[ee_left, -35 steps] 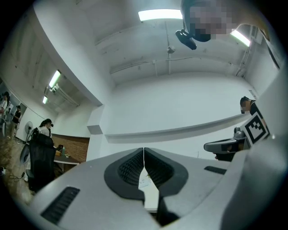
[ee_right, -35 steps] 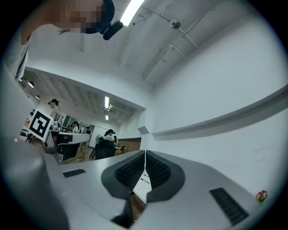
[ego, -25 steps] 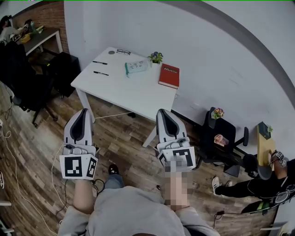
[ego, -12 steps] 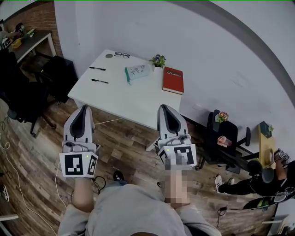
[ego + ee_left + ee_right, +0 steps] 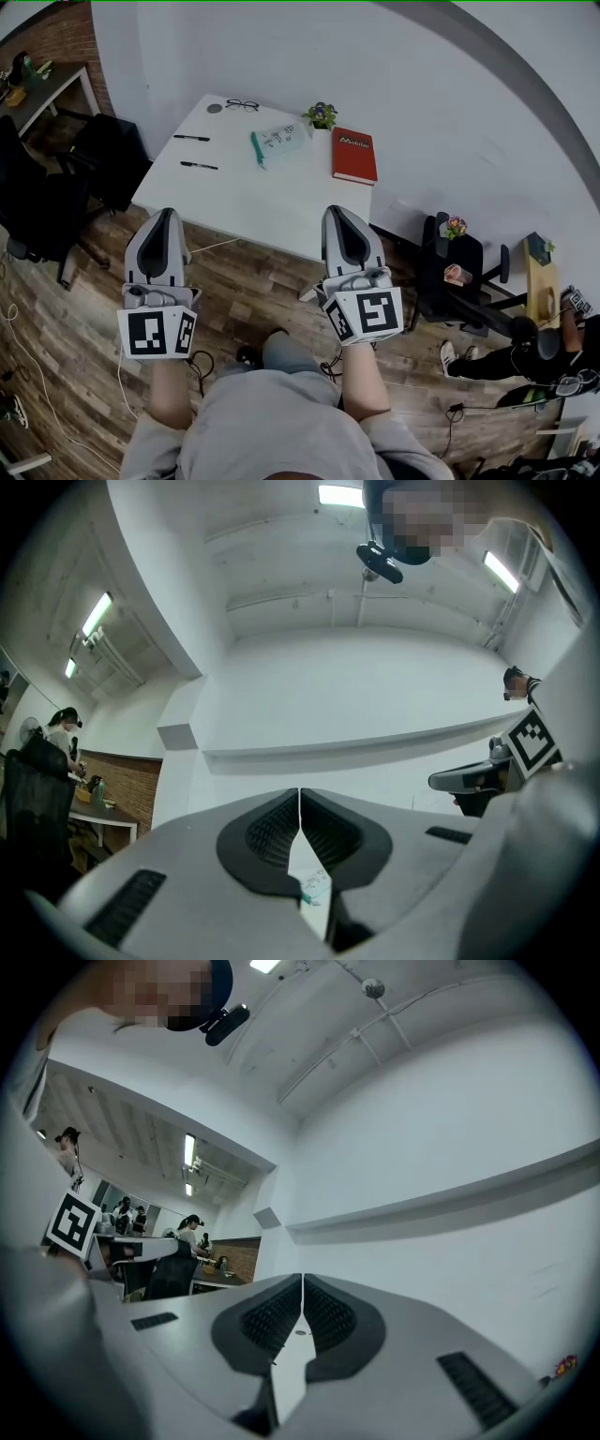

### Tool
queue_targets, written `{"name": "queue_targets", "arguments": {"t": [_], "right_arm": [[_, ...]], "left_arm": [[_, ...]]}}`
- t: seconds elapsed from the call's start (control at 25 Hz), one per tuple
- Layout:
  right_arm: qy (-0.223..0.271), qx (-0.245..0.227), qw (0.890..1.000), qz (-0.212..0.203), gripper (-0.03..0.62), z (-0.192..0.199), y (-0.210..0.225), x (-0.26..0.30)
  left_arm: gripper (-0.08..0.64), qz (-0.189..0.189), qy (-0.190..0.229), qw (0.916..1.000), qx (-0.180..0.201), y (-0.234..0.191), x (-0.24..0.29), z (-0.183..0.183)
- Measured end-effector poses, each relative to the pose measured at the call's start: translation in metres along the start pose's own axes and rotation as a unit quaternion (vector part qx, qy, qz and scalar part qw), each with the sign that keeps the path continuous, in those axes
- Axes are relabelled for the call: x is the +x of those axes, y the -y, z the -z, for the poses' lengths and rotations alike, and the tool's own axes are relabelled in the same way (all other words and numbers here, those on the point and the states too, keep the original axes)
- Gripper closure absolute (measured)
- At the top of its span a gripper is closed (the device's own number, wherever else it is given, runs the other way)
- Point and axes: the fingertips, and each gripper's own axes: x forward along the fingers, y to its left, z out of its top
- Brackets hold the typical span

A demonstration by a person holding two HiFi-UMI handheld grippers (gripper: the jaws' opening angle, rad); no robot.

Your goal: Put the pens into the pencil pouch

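Two black pens (image 5: 191, 138) (image 5: 199, 166) lie on the left part of the white table (image 5: 262, 202). A pale green pencil pouch (image 5: 277, 142) lies at the table's back middle. My left gripper (image 5: 165, 218) hangs shut and empty over the floor just before the table's front left edge. My right gripper (image 5: 340, 217) is shut and empty too, its tip over the table's front right edge. In the left gripper view the jaws (image 5: 300, 803) meet, with a sliver of the pouch seen below them. In the right gripper view the jaws (image 5: 302, 1293) meet as well.
A red book (image 5: 354, 156), a small potted plant (image 5: 322, 115), glasses (image 5: 242, 105) and a small round disc (image 5: 215, 108) are on the table. A black chair (image 5: 455, 272) stands at the right, black chairs (image 5: 47, 206) at the left. Cables run over the wood floor.
The table has come nearer and lower in the head view as both grippers moved forward towards it. Both stayed shut.
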Motion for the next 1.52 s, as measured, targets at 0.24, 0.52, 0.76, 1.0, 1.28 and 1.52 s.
{"name": "queue_targets", "arguments": {"t": [0.24,0.52,0.76,1.0,1.28,1.52], "right_arm": [[0.001,-0.001,1.0,-0.004,0.563,0.006,0.005,0.027],[0.001,0.004,1.0,-0.019,0.564,0.02,0.02,0.091],[0.008,-0.008,0.999,-0.031,0.563,0.031,0.046,0.156],[0.009,-0.005,0.999,-0.041,0.563,0.039,0.078,0.217],[-0.004,0.001,0.999,-0.052,0.563,0.056,0.109,0.275],[-0.041,0.017,0.997,-0.065,0.564,0.088,0.126,0.309]], "left_arm": [[0.532,-0.004,-0.003,1.0,-0.003,-0.01,0.017,0.014],[0.532,-0.023,-0.008,0.9997,0.007,-0.039,0.068,0.029],[0.532,-0.03,-0.004,0.9995,0.011,-0.056,0.132,0.045],[0.532,-0.033,-0.003,0.9994,0.012,-0.063,0.198,0.058],[0.532,-0.041,-0.007,0.999,0.015,-0.07,0.253,0.075],[0.532,-0.051,-0.02,0.9984,0.015,-0.071,0.283,0.096]]}}
